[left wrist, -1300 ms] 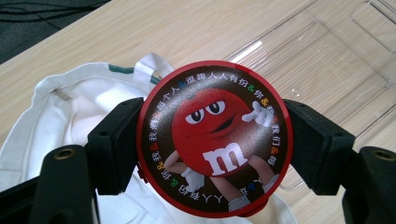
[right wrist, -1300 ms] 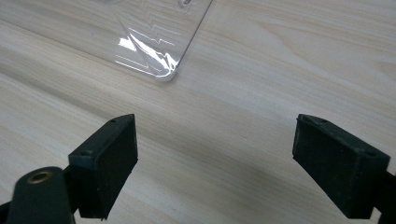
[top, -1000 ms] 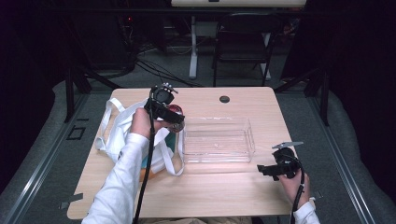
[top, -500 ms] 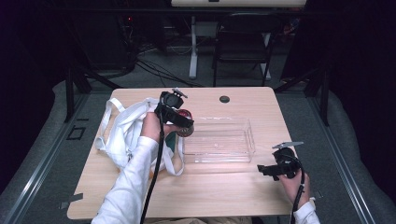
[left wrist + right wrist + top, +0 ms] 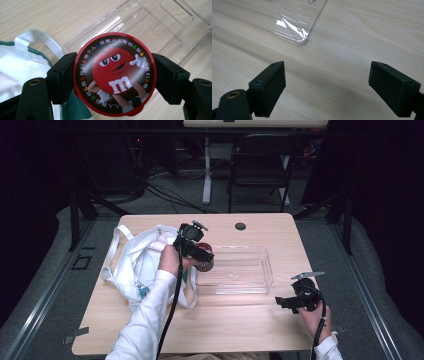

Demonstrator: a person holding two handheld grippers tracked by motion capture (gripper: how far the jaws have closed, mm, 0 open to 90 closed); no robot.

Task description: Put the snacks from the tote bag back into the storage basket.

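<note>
We hold our left tongs (image 5: 204,260) out ahead of us on a long, white-sleeved forearm that reaches up from the bottom edge, their jaws clamped tight from both sides. Our right tongs (image 5: 281,302) sit low by our right hand (image 5: 307,312), close to our body, jaws spread wide apart with nothing between them.
</note>
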